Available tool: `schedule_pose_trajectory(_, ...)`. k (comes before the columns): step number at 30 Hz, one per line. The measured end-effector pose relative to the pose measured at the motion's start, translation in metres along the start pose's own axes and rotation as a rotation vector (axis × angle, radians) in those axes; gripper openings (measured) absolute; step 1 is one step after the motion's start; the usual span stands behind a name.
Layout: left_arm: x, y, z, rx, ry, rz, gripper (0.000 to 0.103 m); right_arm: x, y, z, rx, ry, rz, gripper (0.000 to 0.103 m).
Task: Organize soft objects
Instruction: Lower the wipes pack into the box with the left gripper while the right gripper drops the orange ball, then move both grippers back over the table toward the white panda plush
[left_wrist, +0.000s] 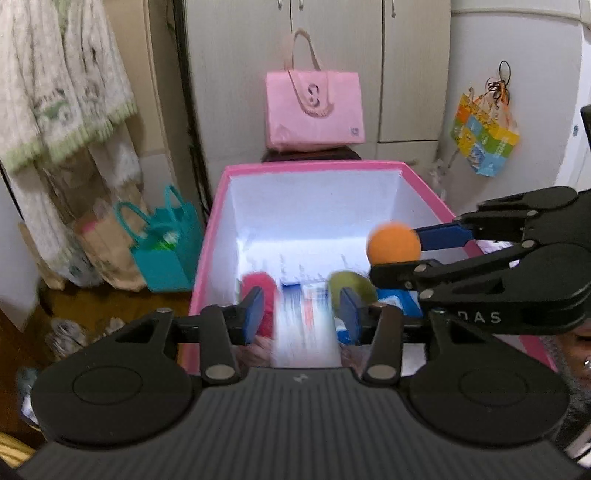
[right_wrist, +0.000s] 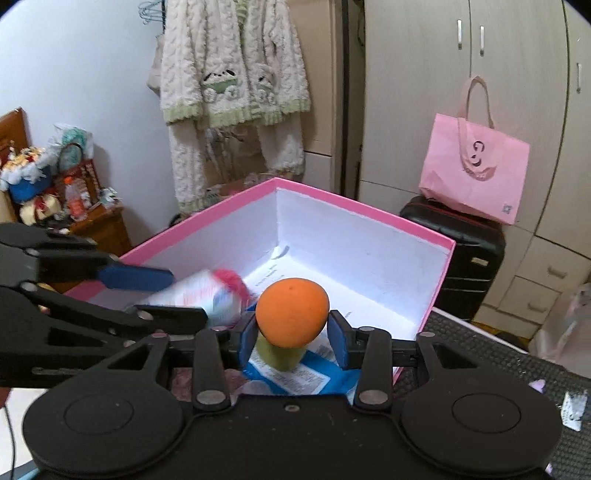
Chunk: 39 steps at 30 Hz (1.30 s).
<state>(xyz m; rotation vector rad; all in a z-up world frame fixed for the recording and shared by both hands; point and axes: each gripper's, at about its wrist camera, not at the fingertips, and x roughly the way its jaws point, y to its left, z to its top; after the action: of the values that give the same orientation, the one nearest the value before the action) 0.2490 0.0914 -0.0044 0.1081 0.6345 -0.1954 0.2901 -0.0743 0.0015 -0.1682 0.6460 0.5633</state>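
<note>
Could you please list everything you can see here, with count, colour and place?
box: one, pink outside, white inside, in the middle
ball: one, orange, between the right gripper's fingers, over the box
green thing: one, in the box
red fluffy thing: one, in the box
white pack: one, blurred, between the left gripper's fingers
blue pack: one, in the box
pink bag: one, on the suitcase
suitcase: one, black, behind the box
teal bag: one, on the floor
cardigan: one, cream, hanging
left gripper: black, blue pads
right gripper: black, blue pads
</note>
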Motion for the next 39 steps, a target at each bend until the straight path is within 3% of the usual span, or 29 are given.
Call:
schedule_pose_trajectory(3,-0.007,0.001,0.000,-0.008,-0.027,0.011,0.057,-0.004,-0.002,0.001,0.020,-0.014,-0.026,0.066)
schedule_pose_trajectory(7,-0.022,0.008,-0.003,-0.067,-0.016,-0.081,0.057,-0.022,-0.011,-0.002,0.068,-0.051,0.013,0.066)
schedule_pose_trajectory(18,-0.080,-0.015,-0.016,-0.004,-0.091,-0.119,0.061,-0.094,-0.005,-0.017,0.054,-0.127,0.011,0.069)
schedule_pose_trajectory(29,-0.126,-0.037,-0.028,0.031,-0.077,-0.212,0.061,-0.152,0.014,-0.034,-0.003,-0.158,0.074,0.069)
schedule_pose_trajectory(39,-0.152,-0.051,-0.039,0.049,-0.040,-0.265,0.062,-0.204,0.024,-0.053,-0.044,-0.195,0.026,0.071)
